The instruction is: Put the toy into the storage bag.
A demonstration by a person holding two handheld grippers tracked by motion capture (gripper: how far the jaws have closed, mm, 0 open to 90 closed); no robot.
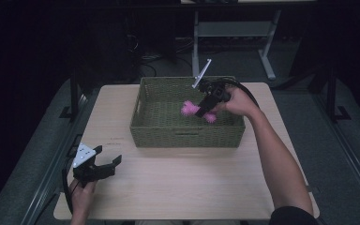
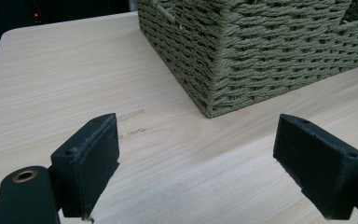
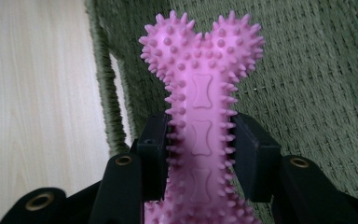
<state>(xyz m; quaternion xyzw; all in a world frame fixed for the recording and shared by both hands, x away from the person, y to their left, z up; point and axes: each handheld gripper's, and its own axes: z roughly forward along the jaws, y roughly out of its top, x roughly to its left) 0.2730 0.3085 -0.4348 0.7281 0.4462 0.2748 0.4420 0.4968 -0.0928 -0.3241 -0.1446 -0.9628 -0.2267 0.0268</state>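
Two black jaws of the right gripper (image 3: 200, 154) press against the narrow shaft of a pink, spiky rubber bone-shaped toy (image 3: 200, 107), clamping it from both sides. In the right gripper view the toy's knobbed end stands above the pads, with small bone outlines moulded into the shaft, and behind it lie the woven floor and one wall of an olive-green rectangular wicker basket (image 3: 307, 70). The high view adds what that close look cannot: the right gripper (image 1: 205, 108) reaches over the basket's right rim, and the toy (image 1: 191, 109) hangs inside the basket (image 1: 187, 136), toward its right half, with both pink ends showing on either side of the jaws. Whether the toy touches the basket floor cannot be told.

Farther out, the basket sits at the far middle of the pale wooden tabletop (image 1: 178, 183). Near the tabletop's front left corner the left gripper (image 1: 110, 164) is held in the person's hand with its jaws spread wide and nothing between them. The left gripper view shows the left gripper (image 2: 196, 154) aimed at the basket's near corner (image 2: 214, 70), well apart from it.
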